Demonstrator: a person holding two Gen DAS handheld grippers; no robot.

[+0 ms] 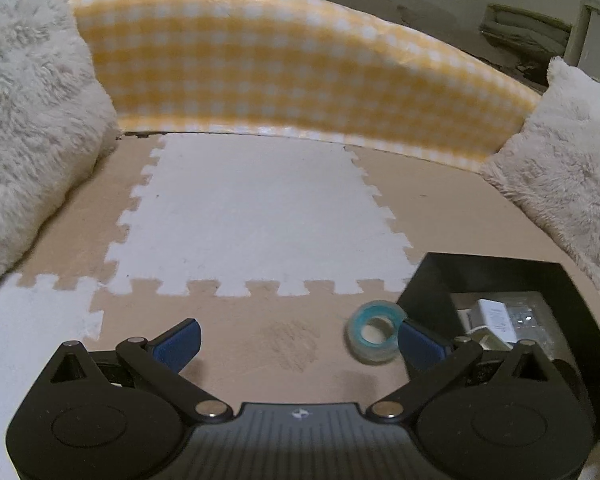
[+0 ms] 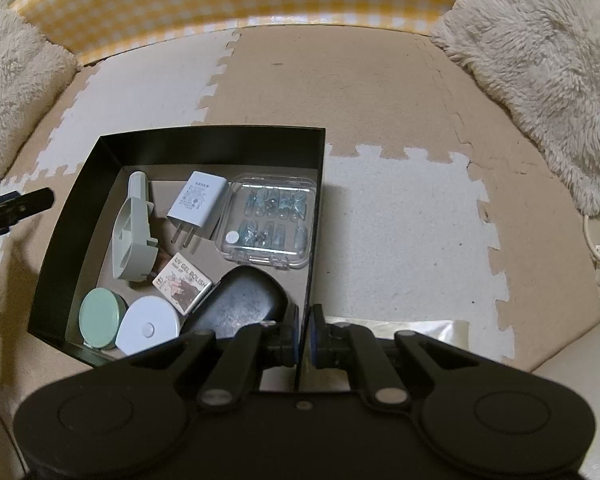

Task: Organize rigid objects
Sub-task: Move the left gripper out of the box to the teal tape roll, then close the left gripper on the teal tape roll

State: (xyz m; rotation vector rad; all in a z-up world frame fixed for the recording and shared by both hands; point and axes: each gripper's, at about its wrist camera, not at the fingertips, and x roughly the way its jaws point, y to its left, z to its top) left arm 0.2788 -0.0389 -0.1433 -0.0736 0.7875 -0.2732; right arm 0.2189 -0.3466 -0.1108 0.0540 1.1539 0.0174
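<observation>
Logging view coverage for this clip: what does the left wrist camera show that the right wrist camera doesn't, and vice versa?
Left wrist only: the roll of clear tape on the mat beside the open left hand-held gripper.

Right wrist only: the right hand-held gripper shut on the black box wall, plus the green tin, UV gel polish box and black case.

Both: the box, white charger, clear nail-tip case, puzzle mat.
</observation>
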